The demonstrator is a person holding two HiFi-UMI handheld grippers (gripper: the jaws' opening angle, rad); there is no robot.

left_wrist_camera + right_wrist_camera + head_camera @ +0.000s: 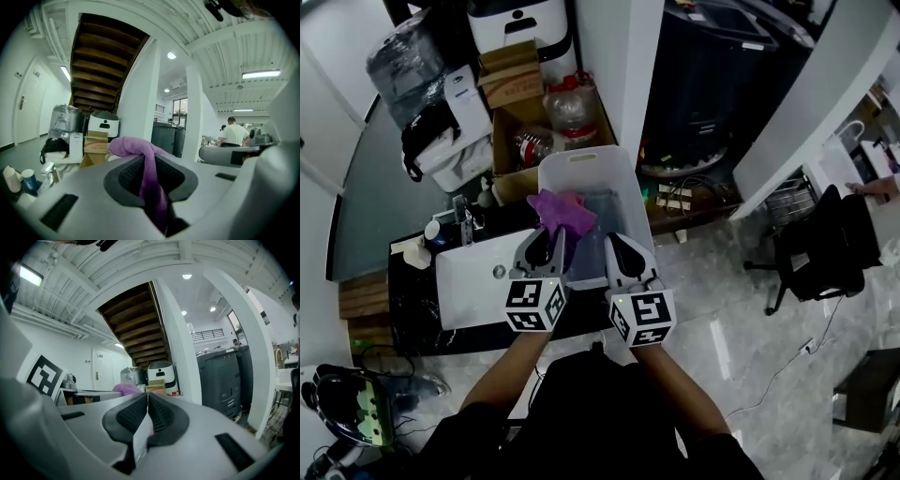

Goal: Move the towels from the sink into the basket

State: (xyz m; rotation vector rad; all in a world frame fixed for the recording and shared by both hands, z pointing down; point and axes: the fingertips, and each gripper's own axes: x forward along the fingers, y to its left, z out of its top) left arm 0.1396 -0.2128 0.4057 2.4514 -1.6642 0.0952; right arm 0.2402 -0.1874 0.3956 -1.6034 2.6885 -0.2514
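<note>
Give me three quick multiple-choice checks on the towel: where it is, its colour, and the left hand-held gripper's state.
1. Where is the towel? A in the sink; B held up at the basket; C on the floor.
2. Towel colour? A purple; B green; C white.
3. Left hand-held gripper? A open and empty; B shut on the towel; C out of view.

Answers: 1 B, the head view shows it hanging from the gripper at the basket's rim. 2 A, it is purple in every view. 3 B, the left gripper view shows the pads pinching the cloth.
</note>
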